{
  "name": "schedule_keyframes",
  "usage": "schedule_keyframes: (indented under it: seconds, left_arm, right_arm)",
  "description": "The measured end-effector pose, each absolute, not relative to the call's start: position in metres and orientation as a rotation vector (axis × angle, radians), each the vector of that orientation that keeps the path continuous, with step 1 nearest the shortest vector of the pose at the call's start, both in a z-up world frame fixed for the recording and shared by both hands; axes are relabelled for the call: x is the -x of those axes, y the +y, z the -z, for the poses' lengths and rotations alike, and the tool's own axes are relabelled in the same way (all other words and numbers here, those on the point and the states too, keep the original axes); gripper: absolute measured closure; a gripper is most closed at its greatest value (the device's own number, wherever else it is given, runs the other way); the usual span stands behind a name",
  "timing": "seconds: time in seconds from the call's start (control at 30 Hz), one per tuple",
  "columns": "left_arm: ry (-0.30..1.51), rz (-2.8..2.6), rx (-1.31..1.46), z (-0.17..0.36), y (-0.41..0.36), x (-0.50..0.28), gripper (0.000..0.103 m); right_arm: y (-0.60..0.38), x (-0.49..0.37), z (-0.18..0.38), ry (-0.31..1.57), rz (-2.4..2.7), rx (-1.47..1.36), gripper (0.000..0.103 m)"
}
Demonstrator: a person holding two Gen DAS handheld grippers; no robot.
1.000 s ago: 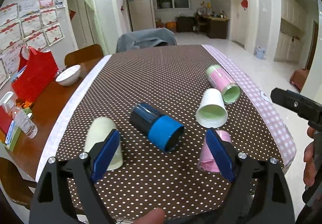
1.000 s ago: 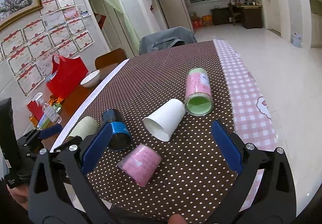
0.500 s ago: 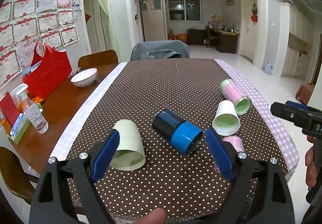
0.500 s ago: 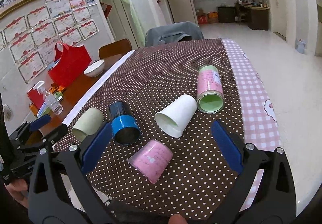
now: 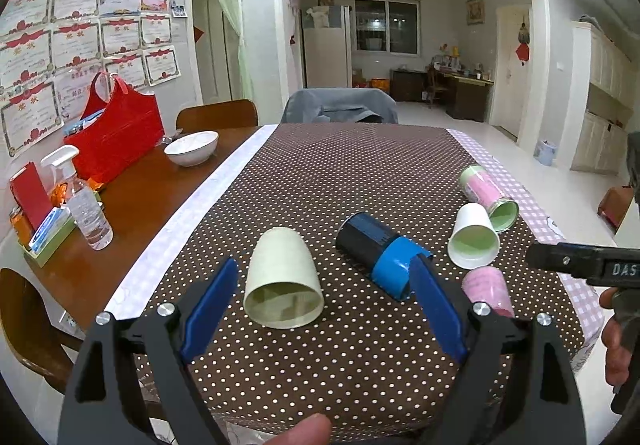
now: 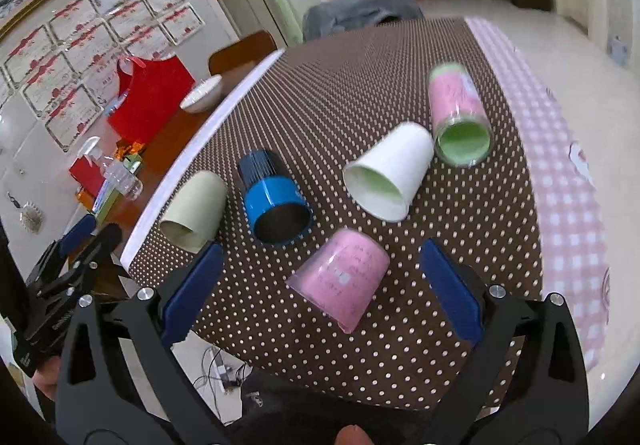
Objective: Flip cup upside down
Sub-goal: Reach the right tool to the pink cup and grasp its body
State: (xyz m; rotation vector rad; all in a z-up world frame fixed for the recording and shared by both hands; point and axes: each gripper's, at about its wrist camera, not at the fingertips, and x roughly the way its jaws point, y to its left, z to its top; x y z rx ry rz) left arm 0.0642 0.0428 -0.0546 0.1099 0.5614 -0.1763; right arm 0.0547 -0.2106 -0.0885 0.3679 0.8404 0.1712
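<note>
Several cups lie on their sides on the dotted brown tablecloth (image 5: 340,173). A pale green cup (image 5: 282,281) lies between the open fingers of my left gripper (image 5: 322,299), mouth toward me. A blue cup (image 5: 378,251) lies to its right, then a white cup (image 5: 472,239), a small pink cup (image 5: 486,291) and a tall pink-and-green cup (image 5: 486,193). In the right wrist view my right gripper (image 6: 318,287) is open above the small pink cup (image 6: 340,281), with the blue cup (image 6: 272,199), white cup (image 6: 390,173) and pale green cup (image 6: 196,209) beyond.
On the bare wood at the left stand a red bag (image 5: 116,133), a white bowl (image 5: 191,147), a spray bottle (image 5: 84,207) and small boxes. Chairs (image 5: 218,115) stand at the far end. The table's near edge is just under both grippers.
My left gripper has pulled back and swung left, so the pale green cup now lies between its fingers. My right gripper has moved in and tilted down over the small pink cup.
</note>
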Motion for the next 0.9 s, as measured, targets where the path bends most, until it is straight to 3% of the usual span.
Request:
schedule_keyframes:
  seconds: [0.4,0.9]
  left_arm:
    - [0.557,0.178,-0.115,0.067,0.055,-0.065,0.017]
    - [0.569,0.189,-0.102,0.078,0.065,-0.068,0.017]
  right_arm:
    - [-0.213,-0.082,0.122,1.036,-0.208,-0.588,0.006]
    - [-0.217,-0.118,0.147,1.212,-0.138,-0.658,0.007]
